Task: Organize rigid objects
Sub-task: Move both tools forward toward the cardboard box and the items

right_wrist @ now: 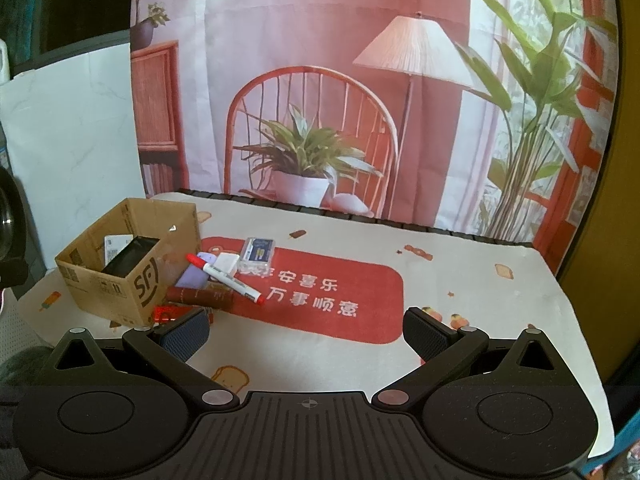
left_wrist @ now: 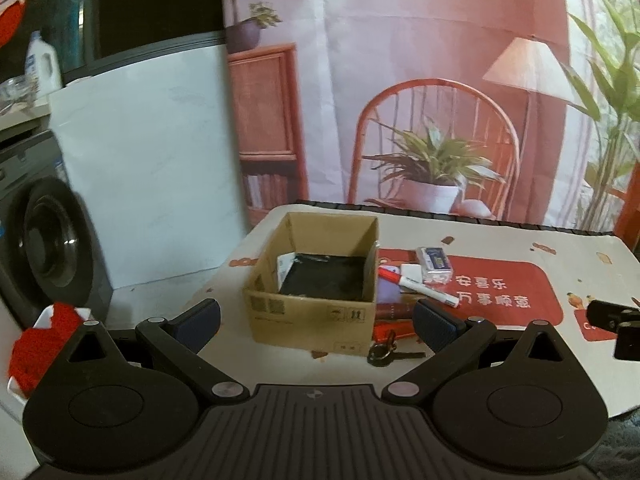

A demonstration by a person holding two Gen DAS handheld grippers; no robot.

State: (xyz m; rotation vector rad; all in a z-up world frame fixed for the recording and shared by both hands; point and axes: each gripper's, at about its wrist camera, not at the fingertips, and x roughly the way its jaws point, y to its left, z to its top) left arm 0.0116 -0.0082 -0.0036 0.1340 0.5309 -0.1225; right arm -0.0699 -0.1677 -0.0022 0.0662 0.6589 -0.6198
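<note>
An open cardboard box point(left_wrist: 316, 280) point(right_wrist: 120, 264) stands at the table's left end, with a black item point(left_wrist: 324, 276) and a white card inside. Just right of it lies a cluster: a red-capped white marker point(left_wrist: 416, 282) point(right_wrist: 226, 276), a clear plastic case point(left_wrist: 434, 264) point(right_wrist: 258, 258), a small white block point(right_wrist: 227, 261), a purple flat item point(right_wrist: 194, 274), a dark red tube point(right_wrist: 200, 297), red packaging point(right_wrist: 168, 314) and keys point(left_wrist: 384, 352). My left gripper point(left_wrist: 316, 326) is open in front of the box. My right gripper point(right_wrist: 306, 332) is open over bare mat, right of the cluster.
The table carries a white mat with a red panel point(right_wrist: 332, 292). A printed backdrop point(right_wrist: 320, 100) hangs behind the far edge. A washing machine point(left_wrist: 44, 240) and a white board point(left_wrist: 148, 168) stand left of the table. A red cloth in a white basket point(left_wrist: 36, 344) sits low left.
</note>
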